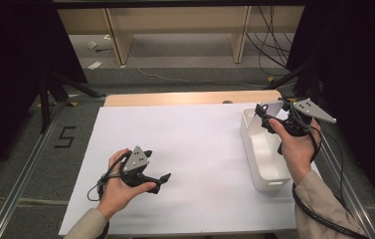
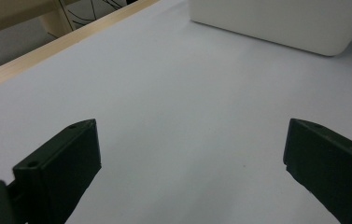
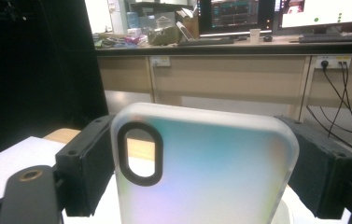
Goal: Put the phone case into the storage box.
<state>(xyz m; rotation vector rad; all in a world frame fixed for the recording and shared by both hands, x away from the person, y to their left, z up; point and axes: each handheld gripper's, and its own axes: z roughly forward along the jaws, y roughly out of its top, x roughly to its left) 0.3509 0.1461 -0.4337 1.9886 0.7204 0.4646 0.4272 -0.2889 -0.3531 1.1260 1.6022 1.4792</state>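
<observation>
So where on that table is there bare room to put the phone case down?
Nearly the whole white table sheet is bare, from the left claw across to the white plastic bin. The bin's floor looks bare too. It is crowded only at the bin's far end, where the right claw holds the translucent phone case.

High view: fixed above the person's side, looking forward and down over the white table (image 1: 185, 149) to the floor beyond. Left gripper view: low, close over the tabletop, facing the white bin (image 2: 276, 21), which the high view shares. Right gripper view: raised, level, facing desks (image 3: 239, 60) across the room, phone case (image 3: 201, 172) very near.
</observation>
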